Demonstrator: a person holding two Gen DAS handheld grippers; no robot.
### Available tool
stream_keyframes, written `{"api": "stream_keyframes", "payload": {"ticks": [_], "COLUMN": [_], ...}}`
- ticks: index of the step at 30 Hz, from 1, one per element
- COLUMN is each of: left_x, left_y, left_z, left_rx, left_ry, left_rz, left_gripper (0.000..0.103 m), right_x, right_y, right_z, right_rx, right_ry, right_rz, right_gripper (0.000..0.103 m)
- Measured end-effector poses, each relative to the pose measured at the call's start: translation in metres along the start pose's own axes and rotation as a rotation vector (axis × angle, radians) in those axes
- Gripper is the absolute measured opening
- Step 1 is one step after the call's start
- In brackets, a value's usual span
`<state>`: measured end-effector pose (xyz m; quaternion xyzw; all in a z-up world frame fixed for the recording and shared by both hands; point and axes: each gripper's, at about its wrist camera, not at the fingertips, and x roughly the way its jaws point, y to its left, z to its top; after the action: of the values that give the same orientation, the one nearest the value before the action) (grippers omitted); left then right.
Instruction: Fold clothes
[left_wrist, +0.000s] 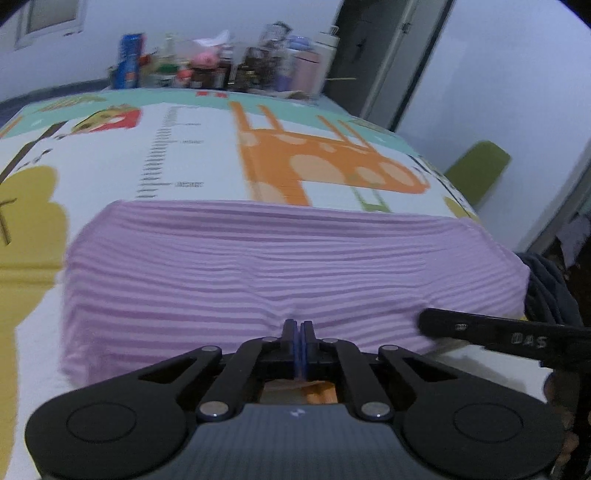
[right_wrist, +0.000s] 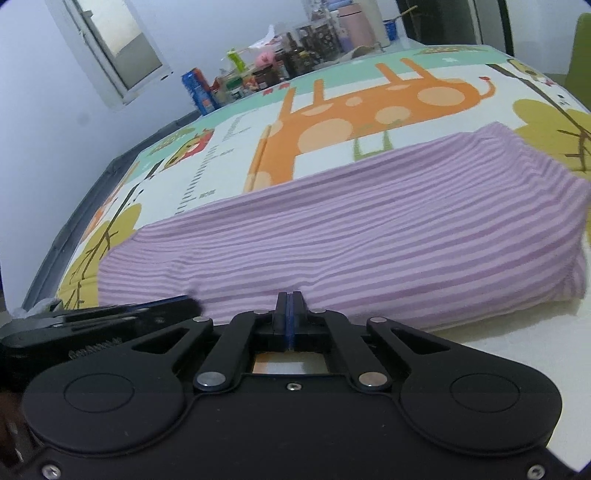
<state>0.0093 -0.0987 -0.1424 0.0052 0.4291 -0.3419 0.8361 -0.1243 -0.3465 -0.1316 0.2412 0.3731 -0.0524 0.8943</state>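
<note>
A purple-and-white striped garment (left_wrist: 258, 266) lies folded on a table covered by a cartoon giraffe mat (left_wrist: 207, 155). My left gripper (left_wrist: 298, 325) is shut on the garment's near edge, which puckers at the fingertips. My right gripper (right_wrist: 290, 295) is shut on the same near edge of the garment (right_wrist: 351, 229), a little to the right. The right gripper's finger shows in the left wrist view (left_wrist: 498, 332); the left gripper shows at the lower left of the right wrist view (right_wrist: 110, 317).
Bottles, jars and a blue box (left_wrist: 129, 61) crowd the table's far edge, also seen in the right wrist view (right_wrist: 280, 62). A green chair (left_wrist: 476, 170) stands right of the table, with dark clothes (left_wrist: 546, 291) nearby. A window (right_wrist: 114, 40) is at the left.
</note>
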Motion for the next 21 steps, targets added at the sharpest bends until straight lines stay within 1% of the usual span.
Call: {"api": "stream_keyframes", "payload": {"ticks": [2, 4, 7, 9, 12, 13, 15, 21], "left_x": [-0.004, -0.008, -0.014, -0.018, -0.024, -0.026, -0.027, -0.034], "left_y": [0.01, 0.02, 0.035, 0.043, 0.055, 0.058, 0.064, 0.069], "left_z": [0.0, 0.001, 0.001, 0.0, 0.0, 0.0, 0.001, 0.002], "left_rx": [-0.037, -0.066, -0.115, -0.133, -0.163, -0.172, -0.191, -0.193], "left_ry": [-0.003, -0.01, -0.016, -0.023, -0.032, -0.032, -0.03, -0.034], "left_rz": [0.008, 0.042, 0.067, 0.082, 0.097, 0.106, 0.095, 0.094], "left_gripper": [0.003, 0.003, 0.003, 0.003, 0.003, 0.003, 0.003, 0.003], "right_x": [-0.004, -0.008, -0.015, -0.02, -0.03, -0.034, -0.041, -0.054], "right_y": [-0.007, -0.015, -0.028, -0.038, -0.056, -0.066, -0.08, -0.094], "right_z": [0.001, 0.003, 0.008, 0.011, 0.014, 0.015, 0.017, 0.024], "right_rx": [0.016, 0.035, 0.068, 0.089, 0.126, 0.151, 0.185, 0.175], "right_ry": [-0.007, -0.016, -0.031, -0.042, -0.066, -0.071, -0.084, -0.117], "right_rz": [-0.01, -0.028, -0.053, -0.081, -0.159, -0.156, -0.158, -0.212], "right_gripper": [0.0, 0.0, 0.0, 0.0, 0.0, 0.0, 0.0, 0.0]}}
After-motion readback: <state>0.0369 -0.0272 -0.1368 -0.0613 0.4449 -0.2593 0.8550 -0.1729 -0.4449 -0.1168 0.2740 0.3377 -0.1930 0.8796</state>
